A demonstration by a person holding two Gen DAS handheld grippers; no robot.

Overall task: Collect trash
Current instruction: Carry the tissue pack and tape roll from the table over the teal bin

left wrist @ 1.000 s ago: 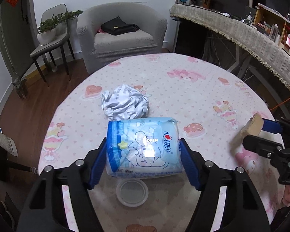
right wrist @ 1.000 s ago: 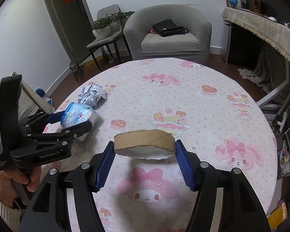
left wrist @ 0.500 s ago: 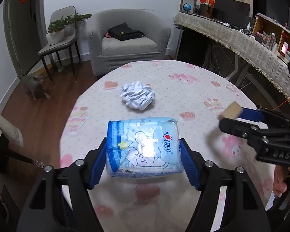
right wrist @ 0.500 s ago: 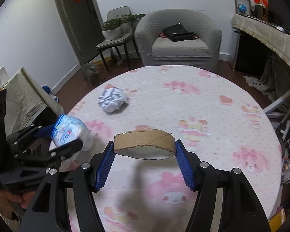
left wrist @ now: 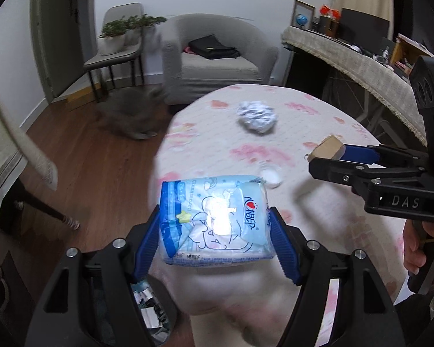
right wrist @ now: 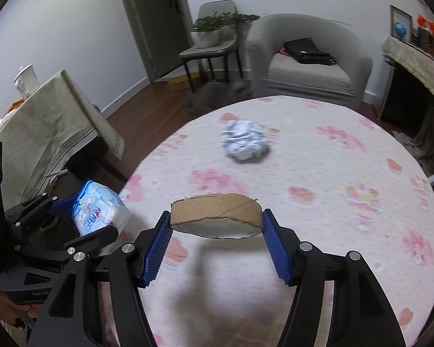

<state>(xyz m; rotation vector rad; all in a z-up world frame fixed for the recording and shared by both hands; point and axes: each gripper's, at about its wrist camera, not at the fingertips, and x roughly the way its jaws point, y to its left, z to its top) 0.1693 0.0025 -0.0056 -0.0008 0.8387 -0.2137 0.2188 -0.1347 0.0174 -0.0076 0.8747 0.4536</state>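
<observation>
blurred grey shape on floor, unidentifiable | left gripper (left wrist: 215, 225) clamps soft blue plastic tissue pack (left wrist: 214, 218) past table (right wrist: 347, 167) edge | right gripper (right wrist: 215, 228) pinches squashed brown cardboard ring (right wrist: 215, 206) | crumpled white paper ball (right wrist: 244, 140) near far edge

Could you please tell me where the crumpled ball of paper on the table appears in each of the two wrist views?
Left wrist view: the crumpled paper ball lies upper centre-right on the pink tablecloth, beyond the blue tissue pack.
Right wrist view: the ball lies upper centre, beyond the cardboard ring.
Shared landmark: the grey armchair, behind the table in both.
</observation>
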